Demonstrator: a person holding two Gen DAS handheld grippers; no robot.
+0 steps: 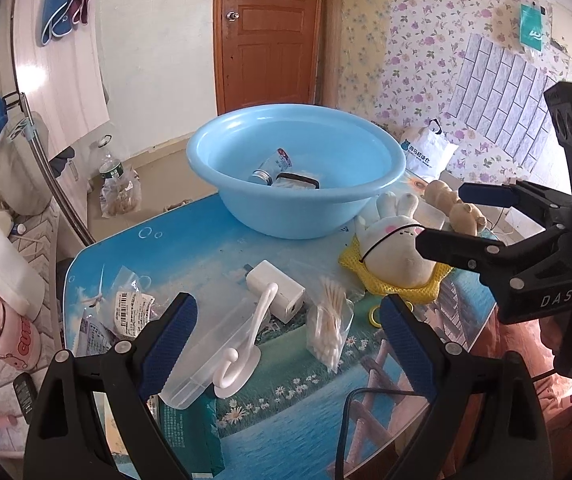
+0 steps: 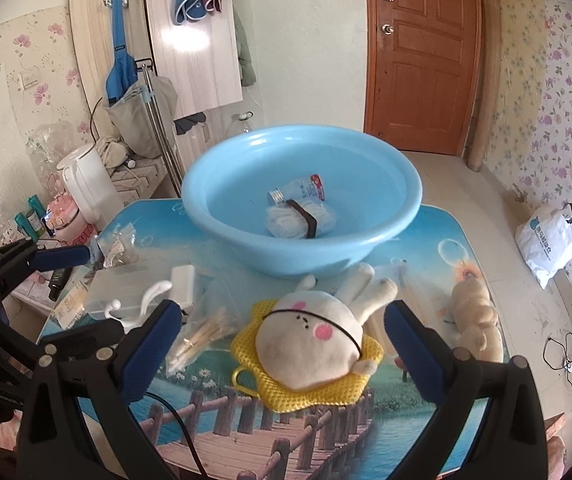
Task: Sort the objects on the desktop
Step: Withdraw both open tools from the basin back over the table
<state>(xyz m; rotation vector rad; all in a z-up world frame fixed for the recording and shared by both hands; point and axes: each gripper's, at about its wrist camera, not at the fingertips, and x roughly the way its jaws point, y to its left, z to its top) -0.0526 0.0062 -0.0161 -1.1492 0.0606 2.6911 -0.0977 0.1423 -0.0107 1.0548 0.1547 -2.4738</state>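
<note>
On the scenic-print tabletop (image 2: 438,248), the round cream plush rabbit (image 2: 310,344) looked soft and light; the right gripper (image 2: 286,328) and left gripper (image 1: 286,316) both gaped empty, best squeezing its body.

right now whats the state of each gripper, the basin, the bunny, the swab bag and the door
left gripper: open, empty
right gripper: open, around the bunny, not pressing
blue basin: upright, holds a small bottle and a white bundle
bunny plush: lying on the yellow mesh
cotton swab bag: flat on the table
door: shut
</note>
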